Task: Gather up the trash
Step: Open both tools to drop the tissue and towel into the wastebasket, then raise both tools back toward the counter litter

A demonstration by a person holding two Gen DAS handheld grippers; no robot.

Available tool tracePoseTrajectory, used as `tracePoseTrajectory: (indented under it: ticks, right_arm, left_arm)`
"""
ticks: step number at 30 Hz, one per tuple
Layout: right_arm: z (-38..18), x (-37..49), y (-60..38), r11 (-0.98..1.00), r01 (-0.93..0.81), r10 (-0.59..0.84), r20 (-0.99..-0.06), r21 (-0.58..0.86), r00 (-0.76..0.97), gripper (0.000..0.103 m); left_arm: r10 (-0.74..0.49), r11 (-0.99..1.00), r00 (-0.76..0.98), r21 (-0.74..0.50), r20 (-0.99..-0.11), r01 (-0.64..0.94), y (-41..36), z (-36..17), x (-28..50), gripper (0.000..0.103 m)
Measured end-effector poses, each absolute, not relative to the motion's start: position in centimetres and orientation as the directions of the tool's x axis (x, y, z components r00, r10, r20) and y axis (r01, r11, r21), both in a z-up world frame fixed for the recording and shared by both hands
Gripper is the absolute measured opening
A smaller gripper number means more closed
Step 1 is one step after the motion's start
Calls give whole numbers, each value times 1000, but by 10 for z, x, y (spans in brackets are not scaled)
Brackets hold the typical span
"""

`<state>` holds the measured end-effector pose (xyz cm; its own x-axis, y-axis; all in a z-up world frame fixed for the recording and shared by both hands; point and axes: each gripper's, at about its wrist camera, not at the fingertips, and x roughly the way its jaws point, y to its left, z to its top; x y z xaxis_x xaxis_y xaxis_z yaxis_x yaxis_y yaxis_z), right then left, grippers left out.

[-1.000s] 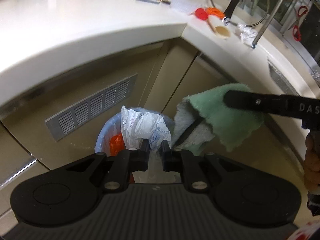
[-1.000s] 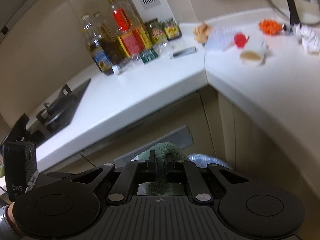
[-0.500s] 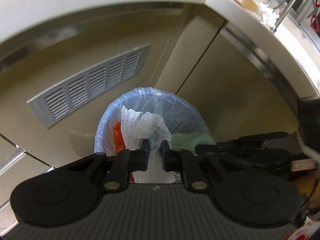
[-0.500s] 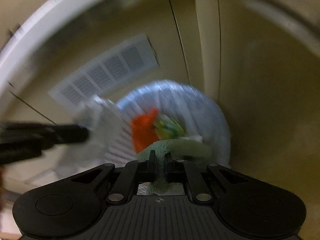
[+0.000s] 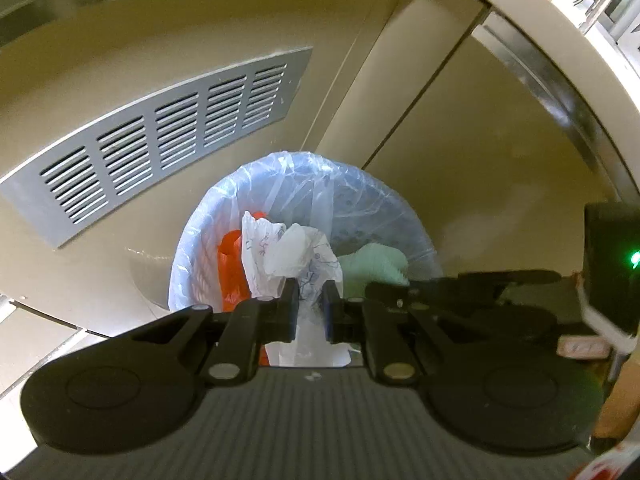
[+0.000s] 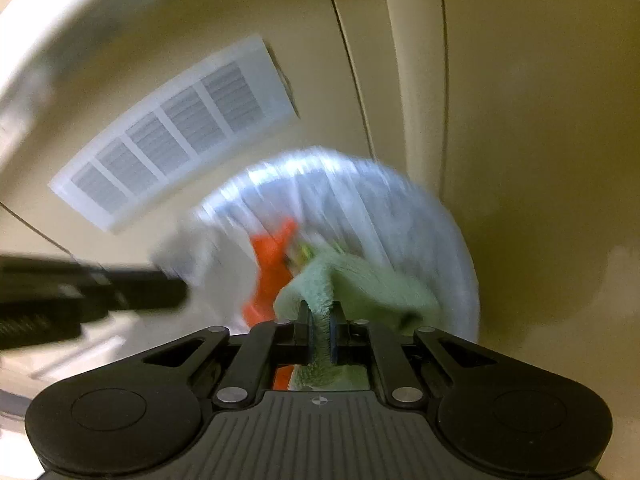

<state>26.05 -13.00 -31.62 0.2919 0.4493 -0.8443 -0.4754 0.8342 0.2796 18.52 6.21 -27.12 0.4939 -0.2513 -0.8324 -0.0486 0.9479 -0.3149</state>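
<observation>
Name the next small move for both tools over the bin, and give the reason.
Probably open both tools and let go. The left tool is shut on the white plastic bag and the right tool is shut on the green cloth. Both pieces already hang over the lined trash bin, above the orange scrap inside, so they should drop in.

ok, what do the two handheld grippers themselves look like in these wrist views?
Both match: matte black plastic. The left gripper and right gripper each show two round black lobes with circular recesses, angled linkage bars with silver pivot screws, and a ribbed dark grey base plate carrying a small crosshair mark. Blue pads line the inner finger faces. The right unit's black camera block shows a green light. No cables or sleeves are visible.
</observation>
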Motion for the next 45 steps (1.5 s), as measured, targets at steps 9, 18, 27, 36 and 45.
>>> tracePoseTrajectory:
  ticks: [9, 18, 27, 36, 45]
  right_arm:
    - [-304, 266, -144, 870, -409, 426, -839, 276, 340, 54]
    - [-278, 264, -153, 881, -372, 428, -826, 291, 367, 54]
    - [-272, 262, -154, 880, -371, 434, -821, 298, 371, 54]
    - [-243, 248, -163, 874, -378, 450, -801, 305, 395, 54]
    - [-190, 215, -175, 855, -400, 492, -763, 331, 420, 54]
  left_arm:
    - [-260, 951, 479, -309, -838, -24, 52, -282, 196, 11]
    - [-221, 966, 490, -260, -843, -12, 44, -280, 202, 42]
    - [-201, 971, 482, -238, -853, -17, 50, -273, 199, 54]
    - [-181, 970, 507, -239, -843, -50, 63, -241, 180, 51]
    - [-158, 971, 546, -231, -823, -67, 72, -186, 142, 49]
